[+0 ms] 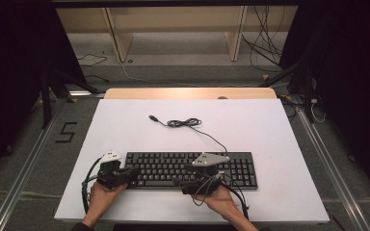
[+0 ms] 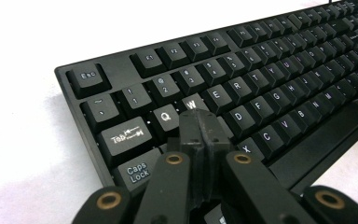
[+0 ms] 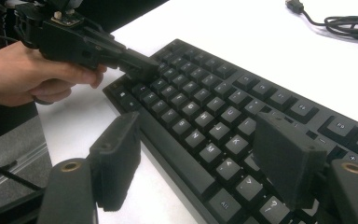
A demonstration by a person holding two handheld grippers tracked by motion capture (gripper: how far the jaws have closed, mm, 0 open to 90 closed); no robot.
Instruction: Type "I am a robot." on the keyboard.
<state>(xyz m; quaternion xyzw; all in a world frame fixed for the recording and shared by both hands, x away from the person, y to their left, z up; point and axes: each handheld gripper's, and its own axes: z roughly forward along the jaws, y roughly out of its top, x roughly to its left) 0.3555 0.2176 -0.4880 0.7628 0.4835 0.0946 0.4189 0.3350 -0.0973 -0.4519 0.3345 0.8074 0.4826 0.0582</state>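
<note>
Your keyboard (image 1: 192, 169) lies flat on the white table (image 1: 125, 130), near your edge, cable (image 1: 188, 123) running off the back to a loose coil w/ the plug free.

L gripper (image 2: 200, 122): jaws fully shut, nothing between them, the joined tip sitting over the A/S keys just below W. Looks like it's pressing a key, but I can't tell contact from this angle.

R gripper (image 3: 200, 158): jaws wide apart, holding nothing, hovering over the right half of the letter block w/ one jaw off the front edge near the space bar.

Handling, as I judge it: the board's a rigid plastic slab, light-to-medium, prob. slides easily on that smooth top if you push sideways. Keycaps are the weak bit: they give under load and can pop off if you pry at an edge. So press straight down, light touch. If you need to shift it, take the case by front and back edges, not by keys, and mind the cable dragging.
</note>
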